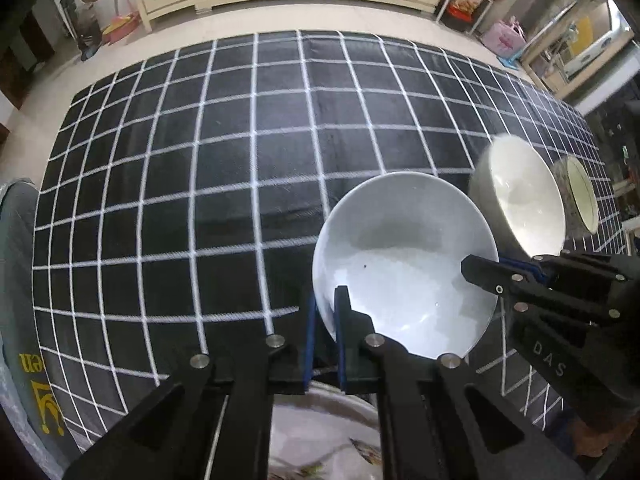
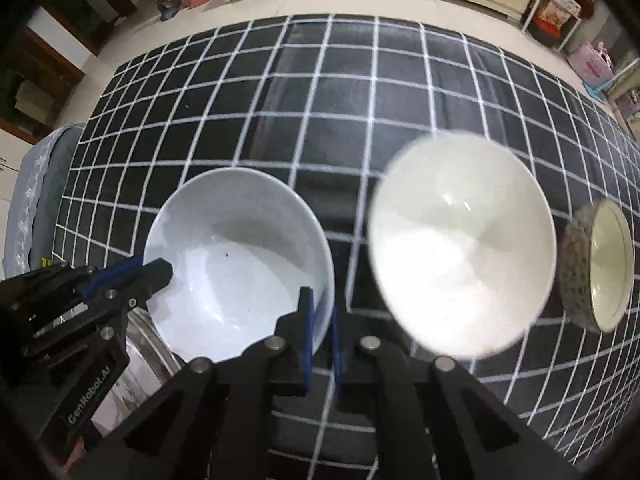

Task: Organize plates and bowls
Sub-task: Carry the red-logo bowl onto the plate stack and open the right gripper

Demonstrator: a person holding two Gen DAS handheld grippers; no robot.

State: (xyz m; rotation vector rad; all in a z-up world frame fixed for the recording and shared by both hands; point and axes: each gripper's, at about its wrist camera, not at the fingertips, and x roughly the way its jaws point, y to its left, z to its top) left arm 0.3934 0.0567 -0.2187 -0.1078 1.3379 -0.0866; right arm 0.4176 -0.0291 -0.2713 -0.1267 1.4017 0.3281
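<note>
Both grippers grasp the pale blue-white glazed bowl (image 1: pixel 404 268) at opposite points of its rim. The left gripper (image 1: pixel 325 334) is clenched on the rim's near-left section, with 1 blue-padded finger inside the wall and 1 outside. The right gripper (image 2: pixel 320 336) is clenched likewise on the right section of the rim.

The step in hand appears to be a 2-handed carry of this bowl. It is held over the black tablecloth with a white grid (image 1: pixel 240 160), near the table's near edge and partly above a patterned plate with a metallic rim (image 1: pixel 320 432) that lies at that edge. Whether the bowl touches the plate cannot be told.

The next move likely calls for both grippers to travel together and keep the rim level, then release only once the base is seated.

To the right, a cream ceramic bowl (image 2: pixel 464 244) stands just beside the held bowl, and a small speckled-exterior bowl with a gold-lined rim (image 2: pixel 600 268) stands beyond it toward the right edge. Clearance on that side is tight. The centre, the far edge and the left side of the table offer open room. A grey cushioned seat (image 1: pixel 16 260) sits off the left edge.
</note>
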